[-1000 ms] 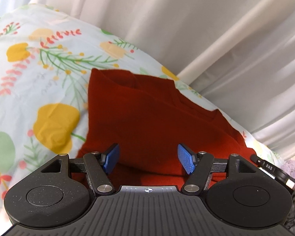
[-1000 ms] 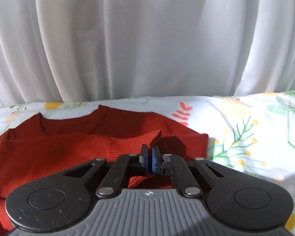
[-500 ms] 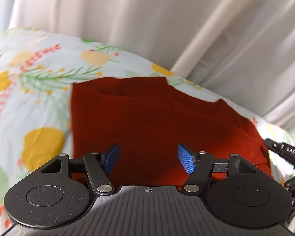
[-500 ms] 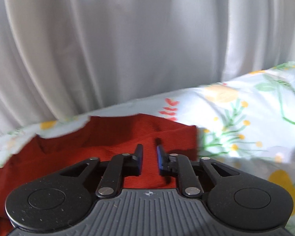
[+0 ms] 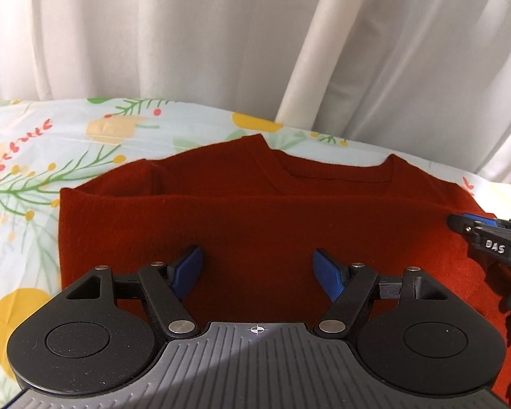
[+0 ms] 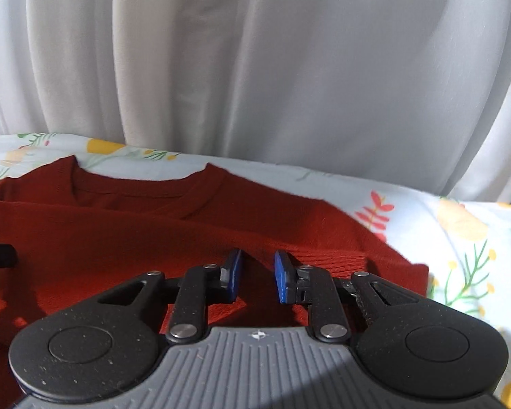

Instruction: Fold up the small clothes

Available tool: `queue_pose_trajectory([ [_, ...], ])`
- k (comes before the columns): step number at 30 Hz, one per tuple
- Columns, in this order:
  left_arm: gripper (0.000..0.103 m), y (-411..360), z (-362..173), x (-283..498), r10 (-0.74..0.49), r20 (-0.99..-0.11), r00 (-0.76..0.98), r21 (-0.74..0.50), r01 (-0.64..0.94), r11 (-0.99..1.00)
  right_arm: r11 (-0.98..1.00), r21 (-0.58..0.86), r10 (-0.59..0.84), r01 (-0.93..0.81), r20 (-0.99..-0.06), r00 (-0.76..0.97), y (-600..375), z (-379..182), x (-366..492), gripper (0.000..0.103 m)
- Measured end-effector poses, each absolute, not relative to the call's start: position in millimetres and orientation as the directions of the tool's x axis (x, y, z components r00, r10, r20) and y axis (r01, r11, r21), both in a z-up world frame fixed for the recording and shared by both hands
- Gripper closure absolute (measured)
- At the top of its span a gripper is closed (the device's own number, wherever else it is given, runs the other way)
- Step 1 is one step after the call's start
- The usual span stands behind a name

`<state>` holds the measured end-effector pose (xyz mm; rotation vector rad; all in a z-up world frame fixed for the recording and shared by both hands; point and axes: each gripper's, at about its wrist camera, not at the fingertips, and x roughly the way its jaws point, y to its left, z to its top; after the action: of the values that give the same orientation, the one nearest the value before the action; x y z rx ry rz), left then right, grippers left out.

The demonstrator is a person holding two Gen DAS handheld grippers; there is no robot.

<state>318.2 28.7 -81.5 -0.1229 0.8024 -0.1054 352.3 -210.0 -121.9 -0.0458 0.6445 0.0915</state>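
Clearly soft and limp, the rust-red knitted sweater [image 5: 255, 225] wants pinching at its six o'clock hem; left gripper [image 5: 257, 274] gapes wide, just widened, right gripper [image 6: 257, 277] slightly parted, both empty.

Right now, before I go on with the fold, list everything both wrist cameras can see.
sweater: one, rust red, lying partly folded on the bedsheet, neckline toward the curtain
bedsheet: one, pale with yellow, green and red floral print, under the sweater
curtain: one, white, hanging behind the bed
left gripper: one, black with blue pads, open wide above the sweater, its jaws have just been opening, nothing pinched
right gripper: one, black with blue pads, narrowly open near the ribbed cuff
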Motion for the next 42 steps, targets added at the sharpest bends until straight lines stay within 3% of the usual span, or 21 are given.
queue_pose_trajectory([
  [10,0.016,60,-76,293,-0.183,-0.688,0.703,-0.315,-0.063,0.947,0.892,0.436,0.208,0.121,-0.633,0.746,-292,-118,282,0.078],
  [16,0.013,41,-78,291,-0.127,-0.708,0.695,-0.193,-0.017,0.981,0.755,0.629,0.301,0.184,-0.582,0.755,-312,-137,296,0.079],
  [18,0.013,39,-77,288,-0.121,-0.715,0.688,-0.182,-0.016,0.983,0.806,0.562,0.245,0.184,-0.601,0.761,-306,-134,303,0.097],
  [24,0.012,42,-82,285,-0.093,-0.734,0.672,-0.166,-0.045,0.985,0.951,0.285,0.092,0.117,-0.623,0.777,-280,-125,311,0.097],
  [30,0.012,39,-84,283,-0.055,-0.732,0.679,-0.101,-0.028,0.994,0.987,0.112,-0.015,0.113,-0.641,0.767,-266,-124,319,0.094],
  [34,0.012,48,-77,271,-0.075,-0.743,0.665,-0.152,-0.059,0.987,0.985,0.024,-0.117,0.172,-0.636,0.763,-263,-112,312,0.093],
  [38,0.012,49,-81,264,-0.059,-0.745,0.665,-0.149,-0.080,0.986,0.993,0.060,-0.044,0.097,-0.580,0.813,-257,-101,292,0.084],
  [42,0.011,37,-86,269,-0.012,-0.754,0.657,-0.078,-0.072,0.994,0.999,0.014,0.042,-0.043,-0.633,0.773,-229,-118,302,0.084],
])
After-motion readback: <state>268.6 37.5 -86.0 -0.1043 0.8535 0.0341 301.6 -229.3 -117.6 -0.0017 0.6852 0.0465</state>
